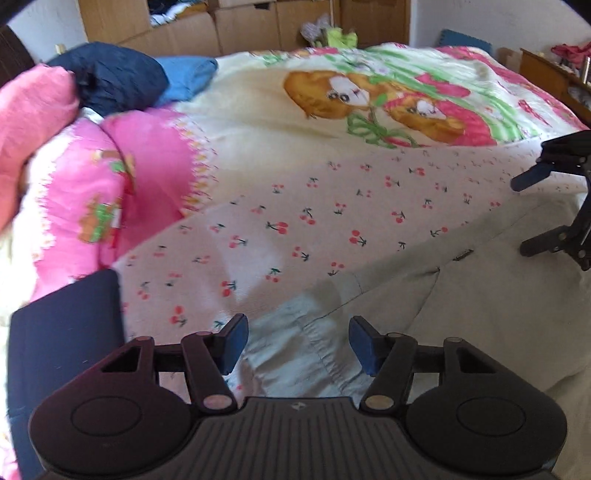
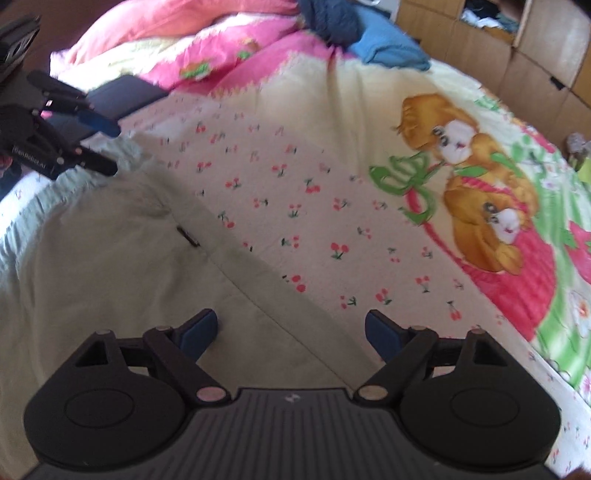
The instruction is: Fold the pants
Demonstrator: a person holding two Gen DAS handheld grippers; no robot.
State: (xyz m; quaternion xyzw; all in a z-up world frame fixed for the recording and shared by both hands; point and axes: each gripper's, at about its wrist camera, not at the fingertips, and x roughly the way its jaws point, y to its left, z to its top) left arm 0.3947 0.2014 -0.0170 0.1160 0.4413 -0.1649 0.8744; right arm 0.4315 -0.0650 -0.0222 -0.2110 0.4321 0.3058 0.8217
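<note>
Pale beige pants (image 1: 480, 302) lie flat on a cherry-print sheet (image 1: 295, 221) on the bed, with the gathered waistband (image 1: 295, 343) near my left gripper. My left gripper (image 1: 297, 343) is open just above the waistband, empty. In the right wrist view the pants (image 2: 103, 258) fill the lower left. My right gripper (image 2: 291, 336) is open and empty over the pants' edge. The left gripper also shows in the right wrist view (image 2: 107, 147) at the waistband, and the right gripper shows in the left wrist view (image 1: 532, 214) at the right edge.
A cartoon-print bedspread (image 1: 369, 99) covers the bed. Pink bedding (image 1: 110, 192), a dark blue garment (image 1: 110, 77) and a blue cloth (image 1: 192, 74) lie at the far left. A dark folded item (image 1: 66, 332) sits near the left. Cardboard boxes (image 1: 240, 26) stand behind the bed.
</note>
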